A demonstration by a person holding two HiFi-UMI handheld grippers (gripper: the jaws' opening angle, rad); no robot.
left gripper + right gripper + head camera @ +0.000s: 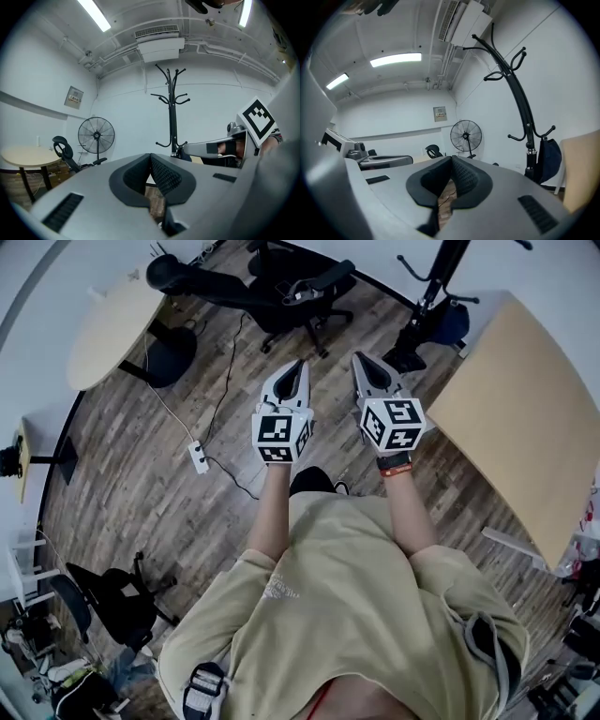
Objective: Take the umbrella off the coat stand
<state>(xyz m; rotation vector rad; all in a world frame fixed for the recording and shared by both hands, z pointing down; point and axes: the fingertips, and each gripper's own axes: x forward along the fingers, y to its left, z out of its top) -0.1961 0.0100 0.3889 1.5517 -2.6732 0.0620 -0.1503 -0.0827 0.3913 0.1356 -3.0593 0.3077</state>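
Grippers, two grey-and-white ones with marker cubes, point level side by side. The left gripper (293, 367) and the right gripper (366, 360) each have their jaws pressed together on nothing. One black metal coat stand (173, 117) rises by the white wall. One dark blue folded umbrella (548, 159) hangs from a low hook, well apart from both grippers. One black pedestal fan (96, 135) stands nearby.
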